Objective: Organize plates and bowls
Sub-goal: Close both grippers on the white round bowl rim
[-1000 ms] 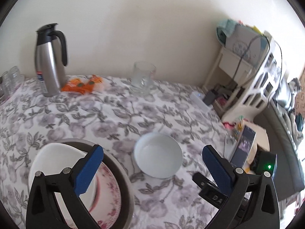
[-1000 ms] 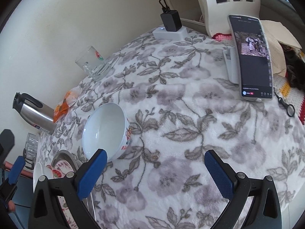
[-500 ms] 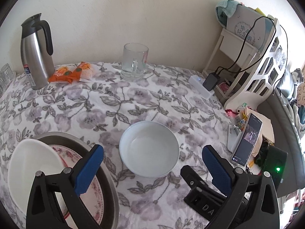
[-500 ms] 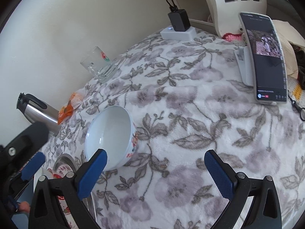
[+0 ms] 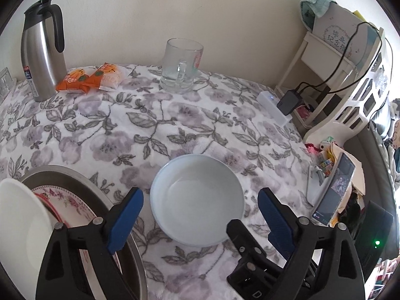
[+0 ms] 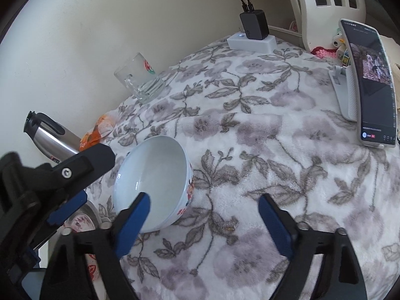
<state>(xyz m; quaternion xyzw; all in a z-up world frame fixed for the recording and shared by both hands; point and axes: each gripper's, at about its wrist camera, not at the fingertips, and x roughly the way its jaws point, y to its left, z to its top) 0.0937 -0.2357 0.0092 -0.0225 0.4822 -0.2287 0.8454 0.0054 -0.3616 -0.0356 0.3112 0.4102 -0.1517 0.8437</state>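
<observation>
Left wrist view: the left gripper has its jaws spread wide and holds nothing; the white bowl stands upright on the floral tablecloth, between the two blue pads and slightly ahead of them, with a gap on each side. To the left of the bowl, a grey metal tray carries a floral-pattern plate; a plain white dish rests tilted over the plate's left part. At the far edge of the table, along the wall, stand a steel thermos jug, orange snack packets just beside it, and a glass mug. A white power strip with a black adapter plugged in lies at the right edge, and a phone on a stand sits nearer to the right. Right wrist view: the right gripper is likewise opened wide and empty. The bowl appears to the left of centre, with red floral print on its outer wall; the gripper's left pad overlaps the bowl's near rim in the picture, but contact cannot be determined. The left gripper enters from the left edge, beside the bowl.
</observation>
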